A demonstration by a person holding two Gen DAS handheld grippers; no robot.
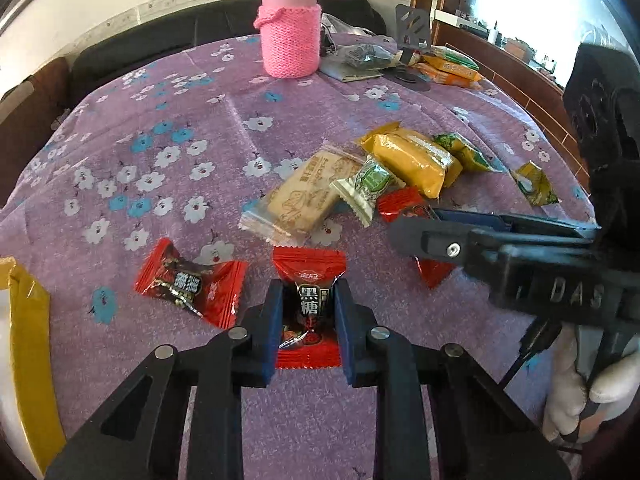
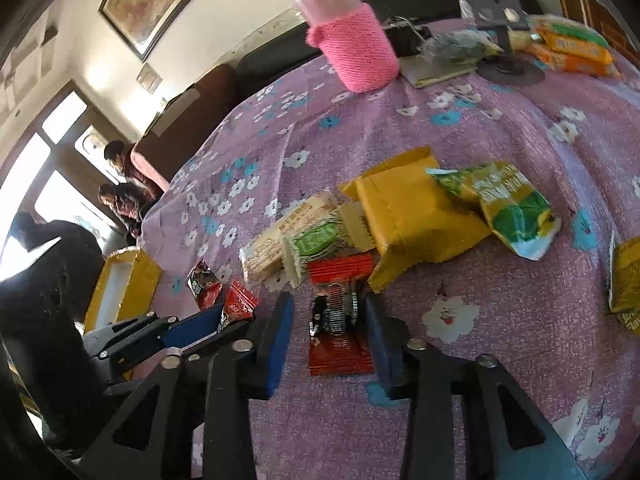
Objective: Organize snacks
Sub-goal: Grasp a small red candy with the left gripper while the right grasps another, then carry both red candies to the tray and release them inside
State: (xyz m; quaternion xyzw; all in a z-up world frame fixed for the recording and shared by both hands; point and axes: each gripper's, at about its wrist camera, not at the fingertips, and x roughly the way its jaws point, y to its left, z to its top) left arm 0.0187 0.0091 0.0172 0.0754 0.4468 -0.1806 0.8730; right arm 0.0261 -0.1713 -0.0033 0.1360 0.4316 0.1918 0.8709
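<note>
Snacks lie near pink bottle [image 1: 290,36]; left gripper [image 1: 308,312] clamped on red candy [image 1: 308,280], right gripper [image 2: 326,320] apart round another red candy [image 2: 340,312]; prob. light, crinkly, slippery; pinch wrapper mid-body.

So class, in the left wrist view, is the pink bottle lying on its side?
No, the pink bottle stands upright on the tablecloth.

Left wrist view: grip on candy
Left gripper [image 1: 307,312] pads pressed a red candy [image 1: 308,276]; second red candy [image 1: 190,282] lay just beside, on the table [image 1: 168,92].
</note>
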